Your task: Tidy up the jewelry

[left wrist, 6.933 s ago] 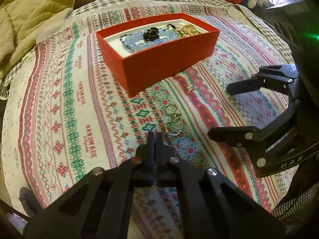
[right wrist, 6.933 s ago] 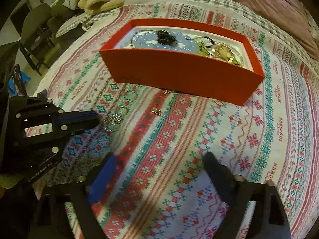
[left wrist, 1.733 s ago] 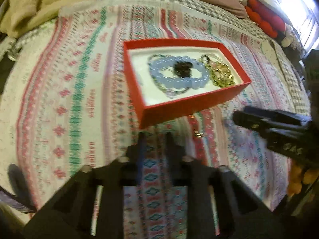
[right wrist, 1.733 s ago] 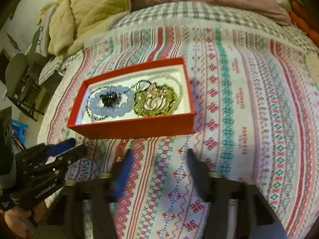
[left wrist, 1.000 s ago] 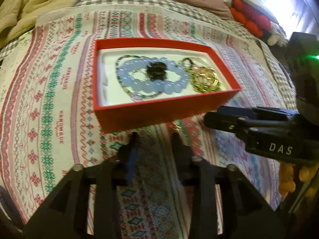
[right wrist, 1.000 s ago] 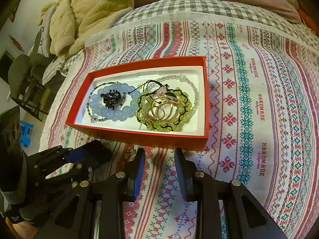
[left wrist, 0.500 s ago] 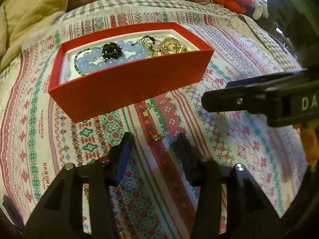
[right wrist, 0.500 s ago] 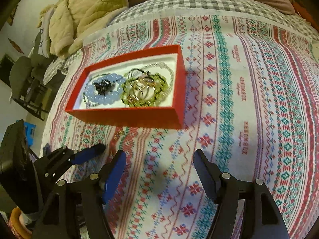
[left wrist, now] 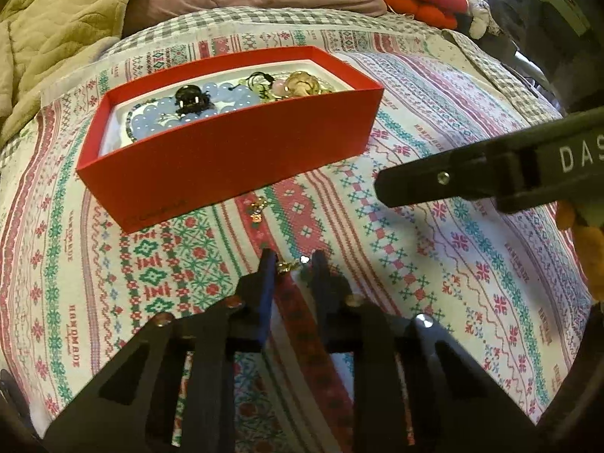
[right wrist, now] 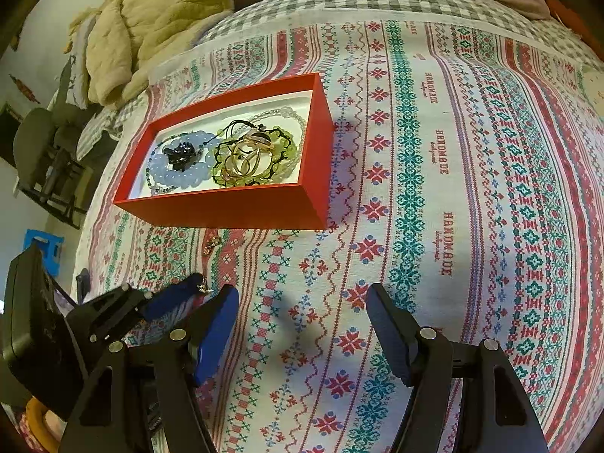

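The left gripper has just been closing around a tiny gold earring lying crosswise between its tips, while the far right gripper gapes empty.

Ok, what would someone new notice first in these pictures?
First the red box on the patterned bedspread, holding a pale blue bead bracelet, a green bead bracelet and gold rings. Then, nearer, the left gripper, jaws just closing around a small gold earring on the cloth.

Left tongs narrower around earring
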`<state>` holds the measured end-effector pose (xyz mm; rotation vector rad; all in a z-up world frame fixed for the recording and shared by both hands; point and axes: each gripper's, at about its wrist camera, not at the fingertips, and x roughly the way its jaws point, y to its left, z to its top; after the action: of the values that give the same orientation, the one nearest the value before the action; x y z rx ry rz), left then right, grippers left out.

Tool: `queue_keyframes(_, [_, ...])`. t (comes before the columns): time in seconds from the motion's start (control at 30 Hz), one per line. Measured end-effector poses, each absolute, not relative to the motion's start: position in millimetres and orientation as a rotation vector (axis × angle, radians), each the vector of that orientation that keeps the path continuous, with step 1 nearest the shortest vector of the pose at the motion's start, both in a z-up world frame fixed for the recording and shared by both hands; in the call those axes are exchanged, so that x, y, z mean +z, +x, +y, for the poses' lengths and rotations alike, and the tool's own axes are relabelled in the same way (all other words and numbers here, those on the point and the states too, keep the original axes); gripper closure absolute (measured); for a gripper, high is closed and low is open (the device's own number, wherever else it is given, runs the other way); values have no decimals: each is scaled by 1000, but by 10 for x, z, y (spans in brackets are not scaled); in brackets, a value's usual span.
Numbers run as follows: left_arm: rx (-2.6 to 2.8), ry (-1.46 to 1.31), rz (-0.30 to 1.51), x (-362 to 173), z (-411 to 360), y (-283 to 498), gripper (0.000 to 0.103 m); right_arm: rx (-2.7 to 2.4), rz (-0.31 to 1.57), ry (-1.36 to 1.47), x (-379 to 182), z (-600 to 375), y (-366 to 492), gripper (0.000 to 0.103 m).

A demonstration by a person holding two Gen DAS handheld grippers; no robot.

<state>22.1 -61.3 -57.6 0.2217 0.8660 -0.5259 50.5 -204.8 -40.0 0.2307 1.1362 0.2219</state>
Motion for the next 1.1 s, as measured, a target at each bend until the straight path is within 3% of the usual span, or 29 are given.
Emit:
queue_keyframes(0.17, [-533, 209, 879, -559, -605, 225, 92, 224, 1136, 228, -400, -2006, 538, 32])
queue_keyframes(0.57, [-423, 173, 918, -420, -256, 384, 92, 275, 1127, 207, -445, -1710, 643, 32])
queue_keyframes(1.1, [-362, 177, 917, -377, 170, 407, 92, 334, 1057, -34, -590, -961, 754, 33])
